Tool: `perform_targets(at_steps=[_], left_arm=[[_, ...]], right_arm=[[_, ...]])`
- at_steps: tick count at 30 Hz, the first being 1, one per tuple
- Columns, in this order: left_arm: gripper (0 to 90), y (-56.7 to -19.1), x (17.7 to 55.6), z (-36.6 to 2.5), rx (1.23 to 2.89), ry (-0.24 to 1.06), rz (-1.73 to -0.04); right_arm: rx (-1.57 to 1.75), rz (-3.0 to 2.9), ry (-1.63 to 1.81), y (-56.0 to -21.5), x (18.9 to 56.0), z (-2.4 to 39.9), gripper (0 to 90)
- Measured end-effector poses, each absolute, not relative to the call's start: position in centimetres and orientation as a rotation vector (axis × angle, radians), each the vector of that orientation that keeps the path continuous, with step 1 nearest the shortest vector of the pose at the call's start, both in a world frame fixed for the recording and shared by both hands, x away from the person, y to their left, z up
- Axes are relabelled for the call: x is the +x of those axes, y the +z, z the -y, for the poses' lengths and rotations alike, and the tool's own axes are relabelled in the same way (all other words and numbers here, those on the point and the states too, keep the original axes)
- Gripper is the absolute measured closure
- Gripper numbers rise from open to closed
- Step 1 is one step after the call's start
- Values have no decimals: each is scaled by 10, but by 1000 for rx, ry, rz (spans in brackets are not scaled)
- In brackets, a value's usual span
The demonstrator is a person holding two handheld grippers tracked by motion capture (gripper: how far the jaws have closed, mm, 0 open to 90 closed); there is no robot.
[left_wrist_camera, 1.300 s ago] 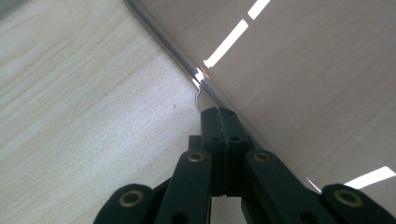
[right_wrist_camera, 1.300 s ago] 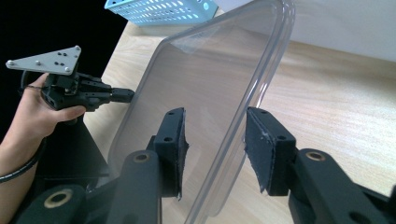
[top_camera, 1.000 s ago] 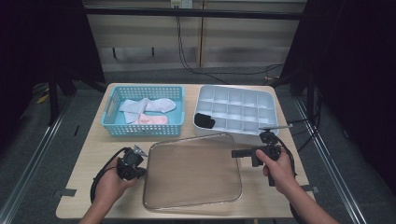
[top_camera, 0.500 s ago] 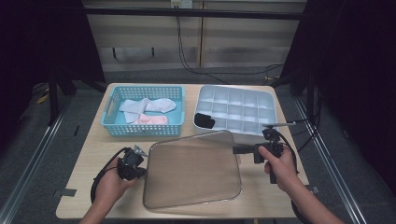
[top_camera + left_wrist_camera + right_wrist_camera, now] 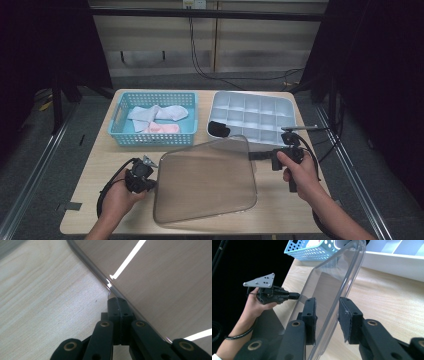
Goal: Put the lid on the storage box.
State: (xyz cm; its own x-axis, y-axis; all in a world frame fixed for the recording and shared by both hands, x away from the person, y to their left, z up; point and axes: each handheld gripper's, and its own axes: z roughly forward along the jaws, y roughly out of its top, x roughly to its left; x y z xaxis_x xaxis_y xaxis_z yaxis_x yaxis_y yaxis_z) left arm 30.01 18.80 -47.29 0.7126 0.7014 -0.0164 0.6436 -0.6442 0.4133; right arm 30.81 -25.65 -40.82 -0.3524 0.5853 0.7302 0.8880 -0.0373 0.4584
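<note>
I need to close my right gripper [image 5: 325, 315] squarely on the rim of the clear plastic lid [image 5: 205, 182] before lifting, so it rises evenly from both sides. My right jaws have just been closing, with the lid's right edge between them, yet the pads [image 5: 310, 312] are not pressing it. My left gripper [image 5: 117, 312] is pressed shut on the lid's left edge. The lid lies on the wooden table [image 5: 95, 165] between my two hands, its far edge propped against the white compartment tray [image 5: 252, 117].
</note>
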Motion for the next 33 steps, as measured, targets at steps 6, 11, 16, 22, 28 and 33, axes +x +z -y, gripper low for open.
perform_targets(at_steps=[6,11,16,22,28,33], left_arm=[[900,-473,301,-189,2533,208,-1035],[900,-473,300,-188,2527,206,-1039],[900,-473,300,-188,2523,210,-1040],[900,-473,300,-189,2528,223,-1027],[900,-474,299,-189,2509,225,-1037],[900,-478,298,-182,2443,146,-972]], right_arm=[[-1543,1890,-1340,-405,311,257,668],[-1557,1942,-1268,-404,312,254,613],[-1562,1924,-1289,-405,312,255,660],[-1636,2049,-1204,-403,311,250,813],[-1637,2062,-1195,-399,312,249,824],[-1475,1928,-1291,-398,313,239,887]])
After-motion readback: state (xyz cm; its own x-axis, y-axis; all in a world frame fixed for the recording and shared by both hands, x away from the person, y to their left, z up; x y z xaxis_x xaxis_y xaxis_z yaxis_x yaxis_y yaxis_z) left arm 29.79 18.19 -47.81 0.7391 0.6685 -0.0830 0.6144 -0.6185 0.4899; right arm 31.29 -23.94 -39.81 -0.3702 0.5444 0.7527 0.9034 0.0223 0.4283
